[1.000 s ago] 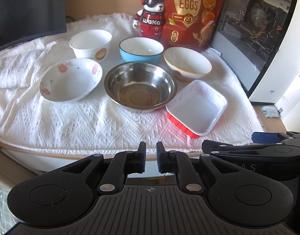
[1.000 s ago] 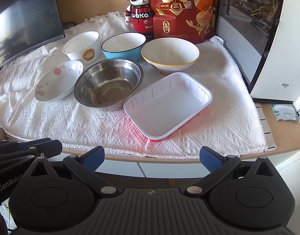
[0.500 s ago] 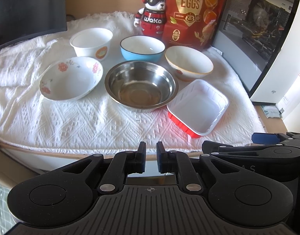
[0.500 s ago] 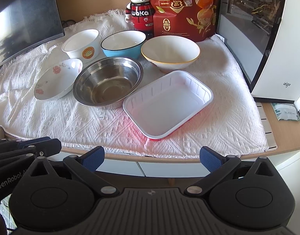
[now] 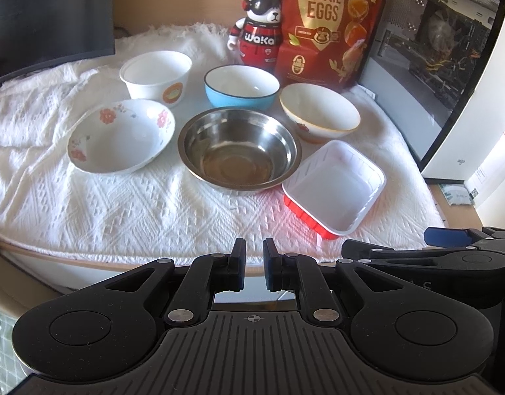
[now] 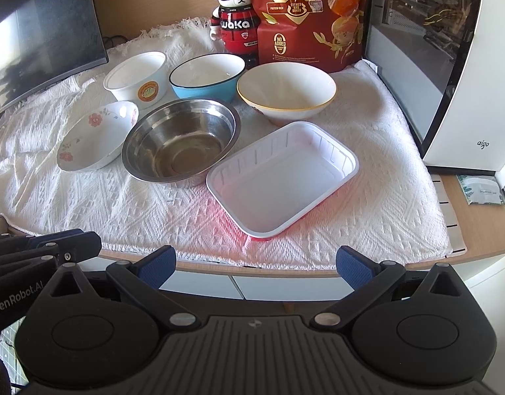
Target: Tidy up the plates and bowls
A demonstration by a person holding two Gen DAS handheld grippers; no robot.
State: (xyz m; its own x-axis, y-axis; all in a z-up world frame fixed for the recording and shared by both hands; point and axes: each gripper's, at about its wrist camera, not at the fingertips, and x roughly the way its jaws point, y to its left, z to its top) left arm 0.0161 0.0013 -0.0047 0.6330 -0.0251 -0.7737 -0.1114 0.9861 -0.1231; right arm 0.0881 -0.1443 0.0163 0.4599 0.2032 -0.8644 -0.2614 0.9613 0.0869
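We judge the main risk is a slip: the steel bowl [image 6: 180, 143] sits touching the white tray [image 6: 282, 177] and just beside the flowered dish [image 6: 96, 136], so reaching for one could knock its neighbour, and the loose white cloth [image 6: 351, 223] could drag. All the dishes lie on that cloth, none stacked yet. Our left gripper [image 5: 254, 263] is all but closed on nothing; our right gripper [image 6: 255, 265] stands wide apart, empty, short of the desk edge.
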